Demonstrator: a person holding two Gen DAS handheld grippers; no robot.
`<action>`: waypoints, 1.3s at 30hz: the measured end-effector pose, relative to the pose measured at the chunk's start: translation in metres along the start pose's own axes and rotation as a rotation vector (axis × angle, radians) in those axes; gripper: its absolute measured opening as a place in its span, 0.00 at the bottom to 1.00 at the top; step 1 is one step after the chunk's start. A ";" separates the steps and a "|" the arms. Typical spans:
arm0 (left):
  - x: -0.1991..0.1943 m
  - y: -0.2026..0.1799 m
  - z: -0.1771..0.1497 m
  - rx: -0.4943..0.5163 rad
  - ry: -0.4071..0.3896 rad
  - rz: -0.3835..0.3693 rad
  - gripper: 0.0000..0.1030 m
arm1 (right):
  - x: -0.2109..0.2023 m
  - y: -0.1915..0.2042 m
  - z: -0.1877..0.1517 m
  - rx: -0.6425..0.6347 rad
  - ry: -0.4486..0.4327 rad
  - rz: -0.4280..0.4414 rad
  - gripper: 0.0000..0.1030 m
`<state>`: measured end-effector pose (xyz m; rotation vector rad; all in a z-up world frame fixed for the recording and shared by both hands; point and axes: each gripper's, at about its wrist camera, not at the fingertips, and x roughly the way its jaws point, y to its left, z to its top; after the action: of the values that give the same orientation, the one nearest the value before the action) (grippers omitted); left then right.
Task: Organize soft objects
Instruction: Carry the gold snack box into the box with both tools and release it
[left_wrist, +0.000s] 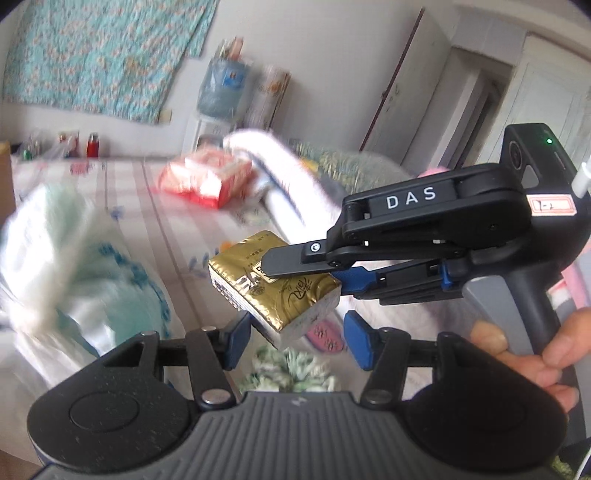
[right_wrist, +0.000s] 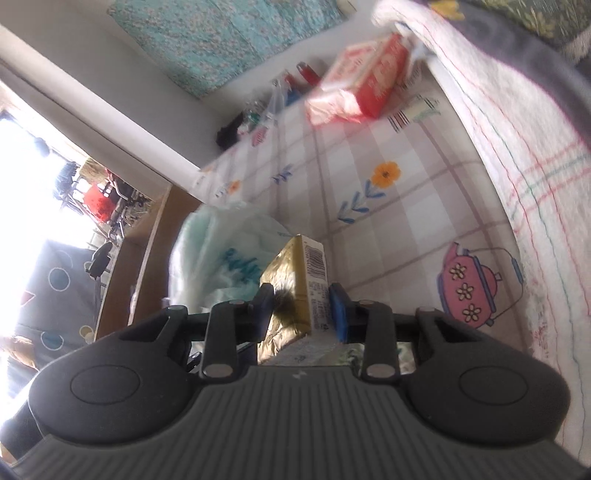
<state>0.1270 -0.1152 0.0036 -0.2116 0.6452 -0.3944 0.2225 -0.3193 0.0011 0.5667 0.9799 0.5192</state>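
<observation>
Bed (right_wrist: 388, 122), covered by a pale checked sheet printed with an orange flower, blue leaves and a pink teapot.

Lying directly on it:
- 1 red-and-white soft pack (left_wrist: 207, 179), near the far end.
- 1 white-and-teal plastic package (left_wrist: 74, 258), at the left edge, blurred.
- 1 white blanket with thin coloured stripes (right_wrist: 517, 155), folded along the right side.
- 1 green-and-white patterned item (left_wrist: 291, 369), close to the camera, too hidden to identify.

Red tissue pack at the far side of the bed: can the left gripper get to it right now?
Probably yes. The left gripper is open and empty, but the gold pack held by the right gripper hangs right ahead, so it must go around to the red pack.
</observation>
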 end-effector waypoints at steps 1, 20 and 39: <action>-0.008 0.002 0.003 0.000 -0.022 0.003 0.55 | -0.004 0.009 0.001 -0.016 -0.010 0.006 0.31; -0.174 0.158 0.014 -0.297 -0.204 0.430 0.56 | 0.144 0.279 -0.004 -0.419 0.282 0.281 0.30; -0.190 0.236 -0.022 -0.531 -0.008 0.527 0.58 | 0.315 0.345 -0.070 -0.559 0.686 0.194 0.31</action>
<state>0.0432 0.1770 0.0156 -0.5316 0.7602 0.2927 0.2542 0.1517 0.0024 -0.0415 1.3556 1.1608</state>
